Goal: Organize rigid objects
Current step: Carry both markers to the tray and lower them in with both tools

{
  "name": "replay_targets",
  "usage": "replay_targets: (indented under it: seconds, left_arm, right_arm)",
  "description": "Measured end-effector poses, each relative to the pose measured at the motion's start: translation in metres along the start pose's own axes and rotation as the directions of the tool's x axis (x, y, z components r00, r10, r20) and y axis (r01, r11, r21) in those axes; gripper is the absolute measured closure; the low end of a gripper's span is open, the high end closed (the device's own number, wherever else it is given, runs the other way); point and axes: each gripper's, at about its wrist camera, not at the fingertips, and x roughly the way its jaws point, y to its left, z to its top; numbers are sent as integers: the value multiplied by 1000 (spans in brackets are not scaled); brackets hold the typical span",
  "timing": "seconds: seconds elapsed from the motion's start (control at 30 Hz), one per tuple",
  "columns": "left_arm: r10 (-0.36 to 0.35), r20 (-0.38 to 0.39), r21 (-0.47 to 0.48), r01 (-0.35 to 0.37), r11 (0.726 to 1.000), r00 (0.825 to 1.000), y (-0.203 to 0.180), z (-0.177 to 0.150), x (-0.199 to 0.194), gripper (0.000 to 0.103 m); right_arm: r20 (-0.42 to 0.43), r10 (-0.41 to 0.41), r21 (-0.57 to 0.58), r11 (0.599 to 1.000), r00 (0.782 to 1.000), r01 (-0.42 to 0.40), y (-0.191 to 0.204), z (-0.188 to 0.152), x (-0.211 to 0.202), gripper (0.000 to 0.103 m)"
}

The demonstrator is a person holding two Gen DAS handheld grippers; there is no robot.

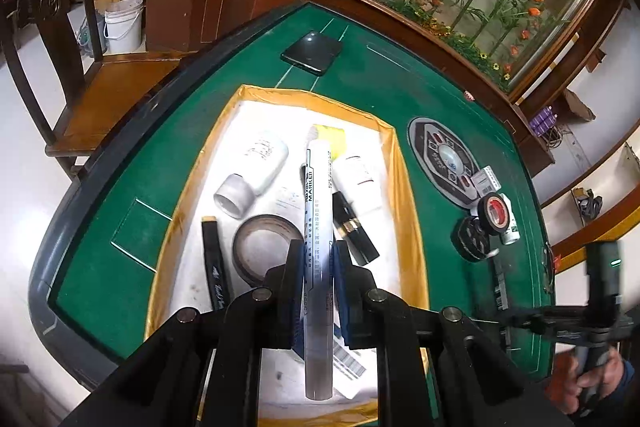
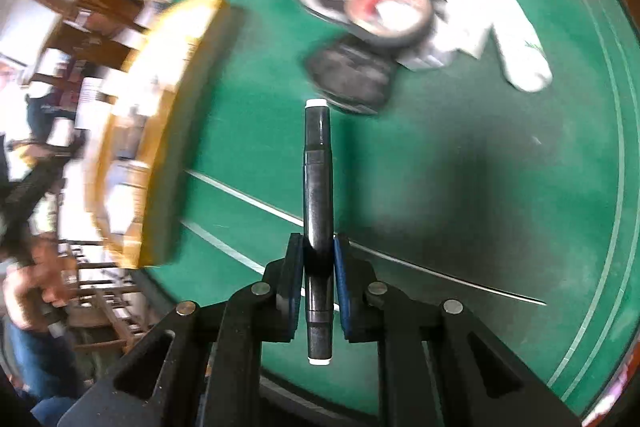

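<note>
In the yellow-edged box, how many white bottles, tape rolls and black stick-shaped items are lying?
White bottles: 2
Tape rolls: 1
Black stick-shaped items: 2
Total: 5

"MARKER" in bold print on the silver marker pen (image 1: 318,227), other lettering illegible.

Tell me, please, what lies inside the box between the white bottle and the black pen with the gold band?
In the left wrist view, the white bottle and the black pen have the silver marker between them, held above the box by the left gripper.
</note>
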Motion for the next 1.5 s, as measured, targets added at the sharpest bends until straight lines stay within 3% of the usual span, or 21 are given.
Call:
replay_targets:
  seconds: [0.13,0.33,0.67,0.9,1.3,1.37,1.43,1.5]
  left_arm:
    - [6,-21,11,-5,1000,1000,7,5,7,89]
    - [12,-58,44,-9,999,998,15,9,16,89]
    - [10,-119,100,2,995,993,19,16,36,89]
    - [1,-143,110,15,994,990,22,19,46,89]
    - [-6,-169,96,22,995,986,26,18,53,89]
    - [-12,-169,83,26,996,986,27,18,52,84]
    - [-16,-166,70,28,997,986,27,19,50,61]
    - [-14,-154,73,25,997,988,25,20,45,60]
  right_arm:
    - [50,92,-52,995,994,-90,35,16,-17,89]
    - [1,163,-87,983,987,-162,85,44,2,89]
    - [-62,145,-124,981,987,-152,156,87,68,89]
    - [-89,132,-91,986,987,-140,162,97,92,89]
    - [-107,124,-83,988,986,-133,157,93,92,87]
    - [-111,128,-85,987,986,-138,159,92,93,86]
    - [-110,136,-87,985,985,-146,159,91,91,76]
    - [-99,140,-87,985,985,-149,156,89,85,76]
